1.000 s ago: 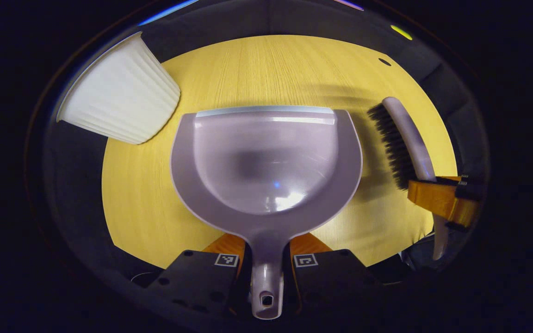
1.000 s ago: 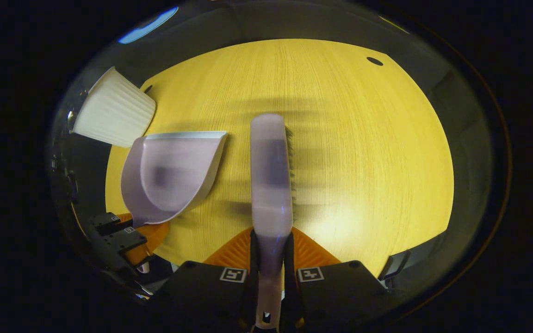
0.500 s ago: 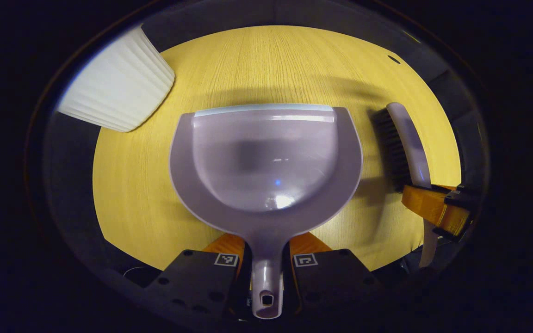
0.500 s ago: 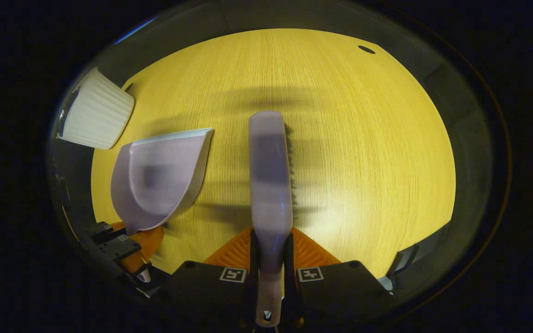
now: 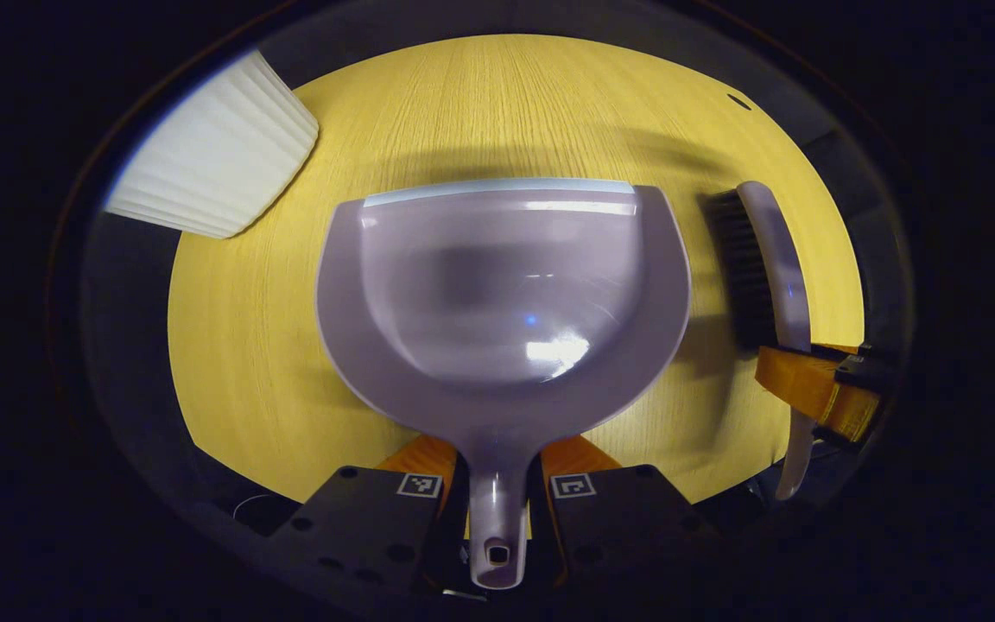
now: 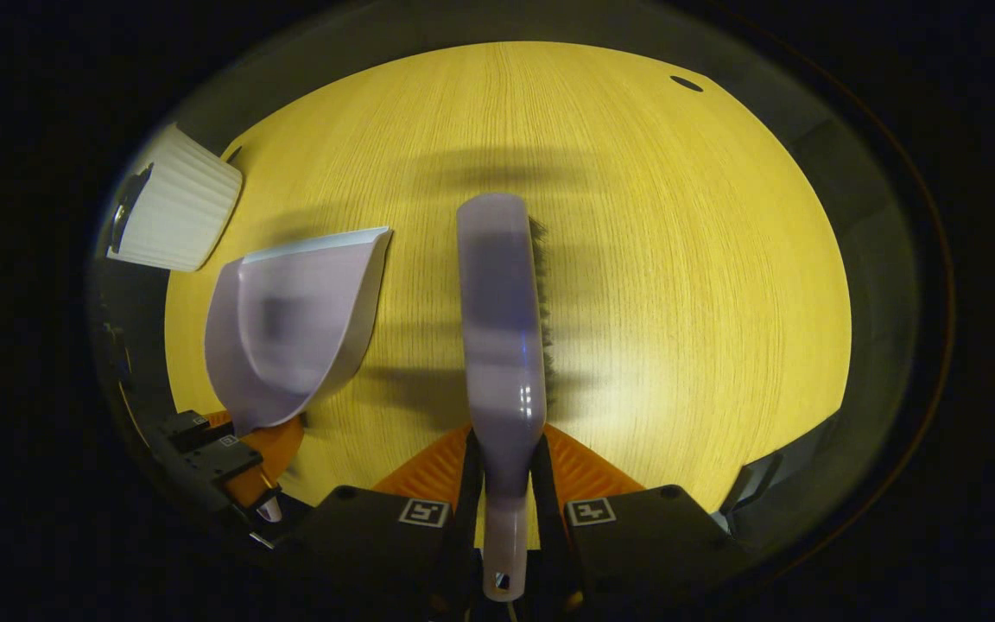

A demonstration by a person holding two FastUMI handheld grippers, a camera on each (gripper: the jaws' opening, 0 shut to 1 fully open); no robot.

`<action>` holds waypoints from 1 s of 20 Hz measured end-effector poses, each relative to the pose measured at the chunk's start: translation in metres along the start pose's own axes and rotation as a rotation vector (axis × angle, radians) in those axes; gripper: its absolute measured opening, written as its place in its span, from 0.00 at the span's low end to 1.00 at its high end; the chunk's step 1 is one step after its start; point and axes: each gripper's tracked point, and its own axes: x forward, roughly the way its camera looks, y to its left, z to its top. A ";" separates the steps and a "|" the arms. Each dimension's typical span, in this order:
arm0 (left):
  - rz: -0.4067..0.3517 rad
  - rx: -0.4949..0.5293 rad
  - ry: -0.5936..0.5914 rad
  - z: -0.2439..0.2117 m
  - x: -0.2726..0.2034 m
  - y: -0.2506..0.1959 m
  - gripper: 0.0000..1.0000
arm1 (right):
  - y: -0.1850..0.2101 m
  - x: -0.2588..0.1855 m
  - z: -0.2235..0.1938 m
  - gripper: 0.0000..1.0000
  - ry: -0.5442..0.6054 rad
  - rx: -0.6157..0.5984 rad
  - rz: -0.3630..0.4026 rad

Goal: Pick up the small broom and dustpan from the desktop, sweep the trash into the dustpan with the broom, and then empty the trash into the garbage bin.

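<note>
Currently left tool (image 5: 497, 501) grips the dustpan (image 5: 502, 294) handle, right tool (image 6: 508, 510) grips the broom (image 6: 502, 320), with the bin (image 5: 212, 164) forward-left of the pan.

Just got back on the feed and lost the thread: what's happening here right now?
The left gripper is shut on the dustpan handle, and the right gripper is shut on the broom handle. Both tools are held over the yellow desktop, side by side. The white ribbed bin sits at the far left edge. I can't make out any trash in the pan.
</note>
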 end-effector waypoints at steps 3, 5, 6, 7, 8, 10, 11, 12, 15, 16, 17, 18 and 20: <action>-0.001 -0.003 0.003 -0.001 -0.004 -0.002 0.30 | 0.001 0.000 -0.002 0.37 0.012 -0.012 0.010; 0.006 -0.016 0.006 -0.004 -0.007 -0.001 0.31 | 0.001 -0.001 -0.003 0.39 0.015 -0.011 0.014; 0.016 -0.015 0.006 -0.005 -0.010 0.001 0.31 | 0.003 -0.003 -0.003 0.39 0.013 -0.010 0.018; 0.027 -0.011 0.000 -0.004 -0.013 0.003 0.40 | 0.002 -0.004 -0.004 0.40 0.014 -0.011 0.021; 0.038 -0.009 0.001 -0.005 -0.019 0.003 0.40 | 0.003 -0.007 -0.003 0.39 0.009 -0.010 0.026; 0.052 0.002 -0.007 -0.005 -0.027 0.005 0.50 | 0.001 -0.015 0.001 0.63 -0.010 -0.016 0.027; 0.063 0.009 -0.008 -0.006 -0.030 0.006 0.54 | -0.001 -0.017 0.003 0.67 -0.015 -0.016 0.024; 0.068 0.015 -0.001 -0.010 -0.031 0.006 0.56 | -0.002 -0.020 0.004 0.80 -0.017 -0.008 0.025; 0.059 0.010 0.012 -0.016 -0.039 0.003 0.60 | -0.005 -0.028 0.004 0.89 -0.030 0.001 0.029; 0.059 0.002 0.007 -0.017 -0.042 0.003 0.60 | -0.007 -0.031 0.004 0.88 -0.038 -0.004 0.026; 0.065 -0.003 -0.011 -0.015 -0.047 0.003 0.61 | -0.007 -0.033 0.004 0.95 -0.046 -0.009 0.025; 0.073 -0.008 -0.026 -0.015 -0.055 0.002 0.62 | -0.007 -0.037 0.004 0.96 -0.053 -0.009 0.025; 0.081 -0.003 -0.049 -0.016 -0.067 0.002 0.63 | -0.008 -0.049 0.002 0.96 -0.065 -0.007 0.036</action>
